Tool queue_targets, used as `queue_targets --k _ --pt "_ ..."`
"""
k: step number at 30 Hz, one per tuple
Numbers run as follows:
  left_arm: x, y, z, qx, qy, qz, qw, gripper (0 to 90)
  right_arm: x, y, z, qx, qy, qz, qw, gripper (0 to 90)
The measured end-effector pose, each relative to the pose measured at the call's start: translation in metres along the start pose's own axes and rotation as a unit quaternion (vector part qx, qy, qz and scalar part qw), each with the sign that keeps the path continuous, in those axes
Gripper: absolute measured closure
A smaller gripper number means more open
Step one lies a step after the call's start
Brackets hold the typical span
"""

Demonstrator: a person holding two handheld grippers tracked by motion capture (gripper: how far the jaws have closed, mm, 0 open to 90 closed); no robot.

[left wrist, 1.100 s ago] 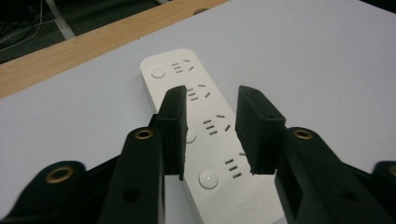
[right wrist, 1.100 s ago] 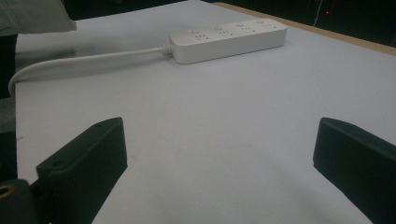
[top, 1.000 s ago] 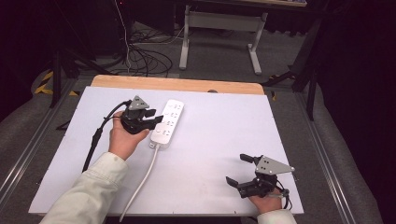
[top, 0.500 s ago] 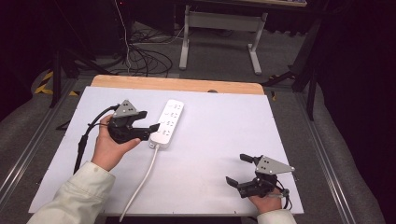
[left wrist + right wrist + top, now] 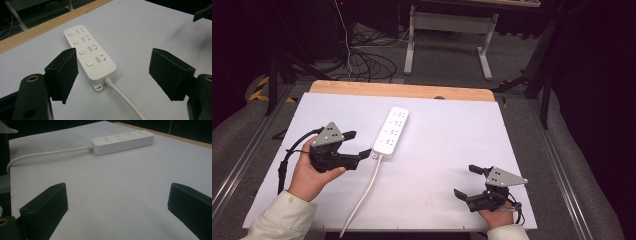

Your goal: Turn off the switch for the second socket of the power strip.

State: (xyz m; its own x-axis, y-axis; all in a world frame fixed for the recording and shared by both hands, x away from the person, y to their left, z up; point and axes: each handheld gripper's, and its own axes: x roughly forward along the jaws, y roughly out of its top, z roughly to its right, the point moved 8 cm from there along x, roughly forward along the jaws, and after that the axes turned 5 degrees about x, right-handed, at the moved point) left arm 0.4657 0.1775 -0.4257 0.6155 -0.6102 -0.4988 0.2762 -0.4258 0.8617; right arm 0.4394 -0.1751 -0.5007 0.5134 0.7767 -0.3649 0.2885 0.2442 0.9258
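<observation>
A white power strip [image 5: 391,132] with several sockets lies on the white table top [image 5: 452,150], and its white cord [image 5: 367,190] runs toward the front edge. My left gripper [image 5: 357,145] hovers just left of the strip's cord end. Its jaws have just been opening and nothing is between them. In the left gripper view the left gripper [image 5: 113,67] stands open, with the strip [image 5: 90,55] ahead on the table. My right gripper [image 5: 467,181] rests open near the front right corner. In the right gripper view the right gripper [image 5: 115,202] faces the far-off strip [image 5: 122,141] across bare table.
A wooden strip [image 5: 402,91] borders the table's far edge. Behind it are a metal stand [image 5: 447,30] and loose cables [image 5: 357,55] on the floor. The left gripper's black cable [image 5: 284,160] loops beside the hand.
My left gripper has drawn back from the strip's cord end, leftward and toward the front edge, and its jaws have spread wider. The power strip and the right gripper have stayed put.
</observation>
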Motion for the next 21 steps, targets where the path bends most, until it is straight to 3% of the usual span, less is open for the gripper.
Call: queue_targets --k 10,14,19,21 --pt "-0.017 -0.026 0.007 0.018 -0.013 0.039 0.999 22.3 0.0 0.0 0.0 0.001 0.0 0.002 1.0 3.5" --pt "-0.021 -0.038 0.009 -0.001 -0.027 0.049 0.9985 20.2 0.0 0.0 0.0 0.001 0.0 0.001 1.0 3.5" --pt "-0.024 -0.055 0.008 -0.006 -0.026 0.044 0.9987 19.3 -0.001 0.001 -0.001 0.001 0.001 0.004 1.0 3.5" --pt "-0.024 -0.062 0.008 -0.008 -0.036 0.045 0.9983 19.2 -0.001 0.001 -0.001 0.0 0.001 0.004 1.0 3.5"
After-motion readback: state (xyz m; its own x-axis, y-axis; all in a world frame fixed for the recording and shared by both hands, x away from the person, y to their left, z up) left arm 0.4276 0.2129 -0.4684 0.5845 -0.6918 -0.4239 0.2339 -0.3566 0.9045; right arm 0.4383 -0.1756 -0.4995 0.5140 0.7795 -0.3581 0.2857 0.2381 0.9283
